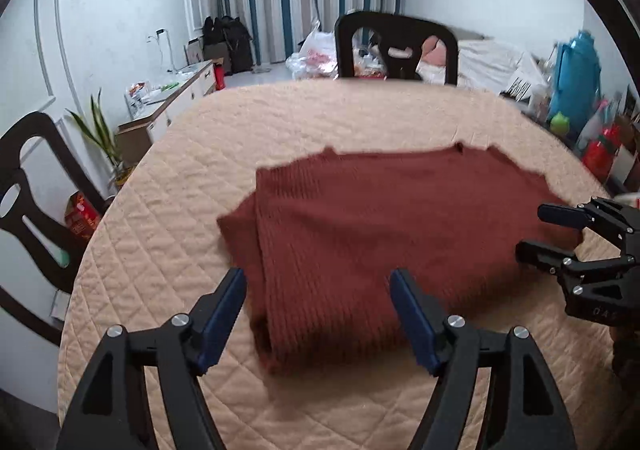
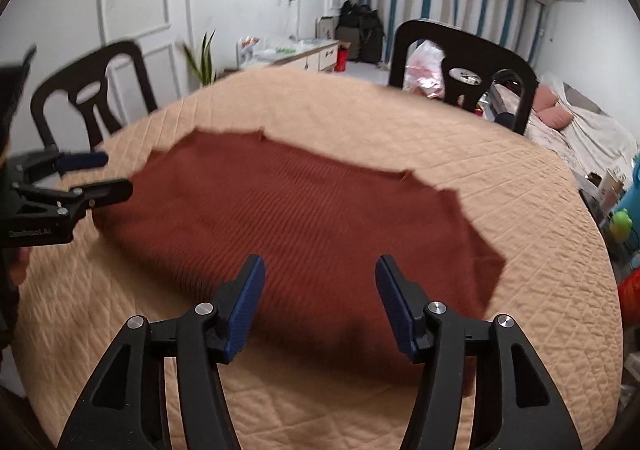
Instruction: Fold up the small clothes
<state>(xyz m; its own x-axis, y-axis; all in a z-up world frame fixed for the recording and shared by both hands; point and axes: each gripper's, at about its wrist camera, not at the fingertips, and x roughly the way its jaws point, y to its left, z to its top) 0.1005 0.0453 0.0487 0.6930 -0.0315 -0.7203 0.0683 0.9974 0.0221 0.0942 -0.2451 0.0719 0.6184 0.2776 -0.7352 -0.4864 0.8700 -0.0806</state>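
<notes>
A rust-red ribbed knit garment (image 1: 380,218) lies folded on the round table's peach quilted cover (image 1: 320,118). In the left wrist view my left gripper (image 1: 318,276) is open above the garment's near left part, with nothing pressed between its blue pads. My right gripper (image 1: 534,230) shows at the garment's right edge, also open. In the right wrist view the right gripper (image 2: 320,262) stands open over the near edge of the garment (image 2: 300,210), pads apart and off the cloth. The left gripper (image 2: 116,174) hovers open at the garment's left end.
Dark chairs stand at the table's far side (image 1: 396,46) and left side (image 1: 32,186). A blue thermos (image 1: 576,70) and cluttered items sit off the table's right edge. The quilted cover (image 2: 400,122) is bare around the garment. A bed lies behind at right.
</notes>
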